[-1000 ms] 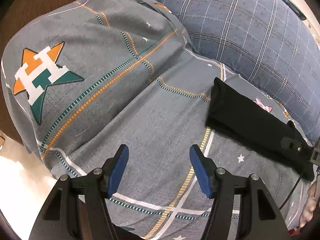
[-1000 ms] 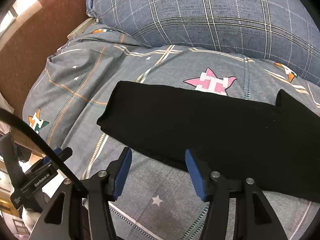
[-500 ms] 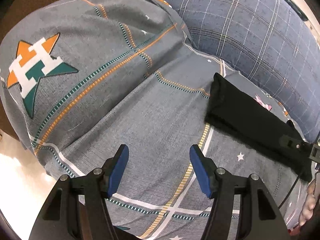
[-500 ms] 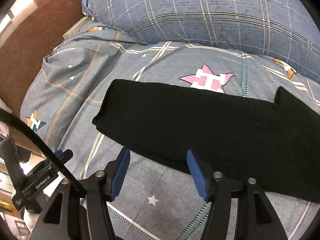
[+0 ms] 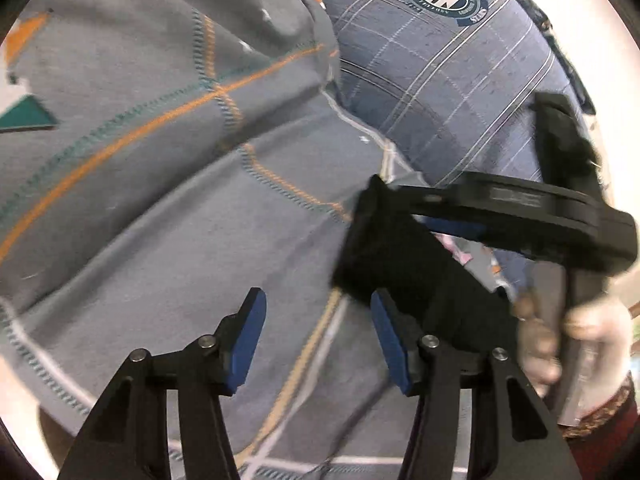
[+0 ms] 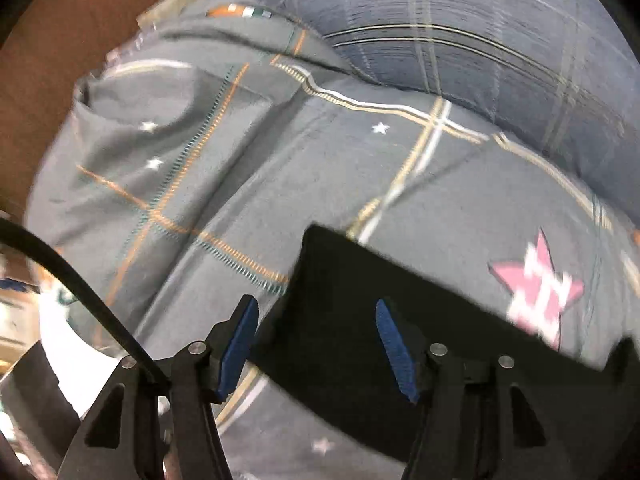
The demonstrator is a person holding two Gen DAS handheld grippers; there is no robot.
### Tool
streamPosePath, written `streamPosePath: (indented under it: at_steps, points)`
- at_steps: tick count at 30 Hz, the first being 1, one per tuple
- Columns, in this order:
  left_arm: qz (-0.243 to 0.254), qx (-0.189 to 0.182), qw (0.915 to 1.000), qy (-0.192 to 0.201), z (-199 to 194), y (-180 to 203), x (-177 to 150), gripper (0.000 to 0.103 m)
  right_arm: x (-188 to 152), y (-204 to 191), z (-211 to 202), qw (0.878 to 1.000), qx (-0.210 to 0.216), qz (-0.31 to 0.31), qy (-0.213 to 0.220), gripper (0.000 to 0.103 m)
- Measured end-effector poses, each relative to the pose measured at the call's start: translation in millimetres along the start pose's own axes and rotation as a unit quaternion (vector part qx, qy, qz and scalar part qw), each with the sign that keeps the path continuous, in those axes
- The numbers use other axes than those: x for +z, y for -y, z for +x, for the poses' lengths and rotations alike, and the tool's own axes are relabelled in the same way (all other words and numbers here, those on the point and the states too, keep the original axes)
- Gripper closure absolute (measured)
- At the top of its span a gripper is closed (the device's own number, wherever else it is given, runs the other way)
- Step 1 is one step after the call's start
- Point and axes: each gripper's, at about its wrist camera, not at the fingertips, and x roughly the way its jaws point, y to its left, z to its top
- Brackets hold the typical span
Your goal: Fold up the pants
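- Nearest the lens in your left wrist view, your left gripper (image 5: 318, 340) hangs with its blue pads spread apart and nothing between them; its right pad sits just at the near edge of the black pants (image 5: 404, 264), placed, by the look of it, to take that end.
- Close in the right wrist view, your right gripper (image 6: 316, 344) is likewise spread wide and empty, with the narrow end of the pants lying straight ahead between its fingers, a sensible line-up for pinching the cloth.
- Just beyond, the pants lie as a long, flat, dark strip on the grey patterned bed cover (image 5: 168, 208), already narrowed lengthwise by my judgement, so a fold end over end seems the step in hand.
- From the left view, your right gripper reaches across above the pants near their far edge; the picture is blurred there, so whether it touches the cloth is hard to say.
- Beside the strip, a pink star (image 6: 538, 286) printed on the cover shows clear of the cloth.
- Farthest off, the blue checked pillow (image 5: 440, 64) rests against the cover's far edge, well apart from your left gripper.
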Motion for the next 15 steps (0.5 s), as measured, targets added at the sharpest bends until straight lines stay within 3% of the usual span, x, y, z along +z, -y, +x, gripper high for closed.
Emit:
streamPosePath:
  at_steps: [6, 9, 11, 13, 15]
  points:
    - [-0.005, -0.001, 0.9999, -0.009, 14, -3, 3, 0.049, 14, -22, 45, 0.993, -0.089, -0.051, -0.058, 0.037]
    - [-0.011, -0.004, 0.9999, -0.002, 9, -11, 3, 0.049, 10, -36, 54, 0.984, -0.133, -0.097, -0.063, 0.038]
    - [-0.013, -0.005, 0.9999, 0.006, 4, -15, 3, 0.049, 5, -44, 51, 0.980, -0.149, -0.123, -0.055, 0.068]
    - [-0.011, -0.005, 0.9999, 0.010, 1, -17, 5, 0.049, 2, -46, 45, 0.979, -0.145, -0.134, -0.048, 0.081]
    - [-0.008, -0.007, 0.9999, 0.012, 1, -15, 5, 0.049, 0, -42, 36, 0.982, -0.134, -0.129, -0.038, 0.083]
